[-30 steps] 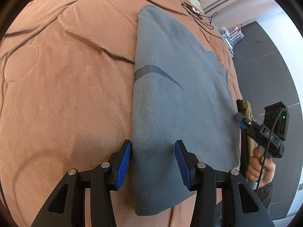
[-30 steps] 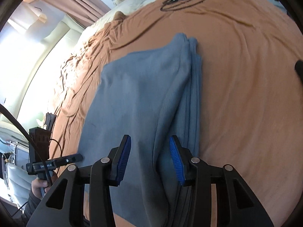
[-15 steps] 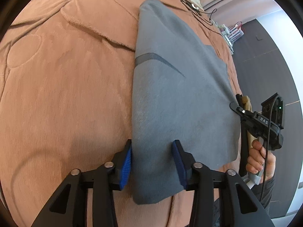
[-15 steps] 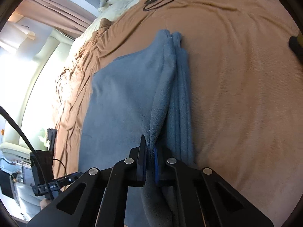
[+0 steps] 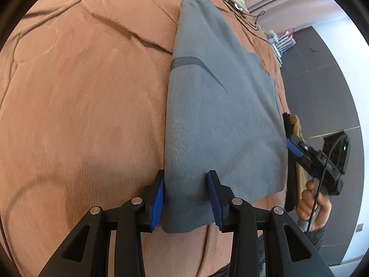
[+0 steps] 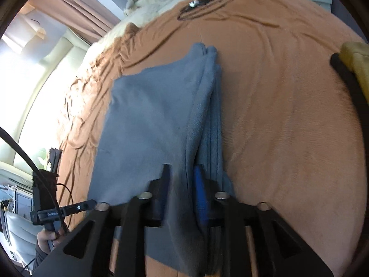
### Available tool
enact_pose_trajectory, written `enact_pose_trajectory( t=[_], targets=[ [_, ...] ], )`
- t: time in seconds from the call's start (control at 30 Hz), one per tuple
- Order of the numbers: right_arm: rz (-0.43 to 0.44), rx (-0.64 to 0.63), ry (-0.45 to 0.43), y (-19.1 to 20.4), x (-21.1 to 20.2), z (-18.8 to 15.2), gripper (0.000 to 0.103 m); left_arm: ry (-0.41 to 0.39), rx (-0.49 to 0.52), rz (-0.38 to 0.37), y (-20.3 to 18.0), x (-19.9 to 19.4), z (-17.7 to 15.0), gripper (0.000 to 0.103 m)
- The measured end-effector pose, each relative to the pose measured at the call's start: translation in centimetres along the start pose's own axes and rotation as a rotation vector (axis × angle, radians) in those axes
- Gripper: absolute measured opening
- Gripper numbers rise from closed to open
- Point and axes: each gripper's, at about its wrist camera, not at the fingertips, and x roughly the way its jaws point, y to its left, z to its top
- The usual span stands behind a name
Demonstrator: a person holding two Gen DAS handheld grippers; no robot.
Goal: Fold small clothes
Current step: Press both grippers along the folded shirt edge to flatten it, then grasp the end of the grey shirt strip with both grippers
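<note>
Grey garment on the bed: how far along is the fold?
Done: the grey garment lies on the brown bedspread as a long narrow stack, layered edges showing along one side. In hand: left gripper straddles the near folded edge; right gripper, jaws just reopened, has the other near corner between its pads, seemingly unpinched. Left: probably the crosswise fold, near end toward far end.

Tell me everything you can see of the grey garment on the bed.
The grey garment is soft, fleecy-looking cloth with one darker curved stripe across it. It lies folded lengthwise into a long flat panel on the brown bedspread; stacked layers show along one long edge in the right wrist view. The left gripper straddles its near corner, one pad against the folded edge. The right gripper has just been opening, a raised fold still between its fingers.
</note>
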Motion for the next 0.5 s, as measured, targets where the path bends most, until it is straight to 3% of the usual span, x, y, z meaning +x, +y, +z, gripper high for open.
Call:
enact_pose_trajectory(
  t=[0.07,0.3,0.5],
  targets=[
    [-0.015,0.004,-0.044,-0.6,-1.4,-1.0,0.059,0.002,-0.007,-0.012,0.2,-0.1,-0.3,0.038],
    [0.01,0.055,-0.028,-2.7,-2.3,-5.2,0.059,0.005,-0.023,-0.032,0.7,-0.2,-0.8,0.038],
    [0.02,0.124,-0.002,-4.4,-1.2,-6.4,0.059,0.001,-0.047,-0.055,0.8,0.1,-0.7,0.039]
  ],
)
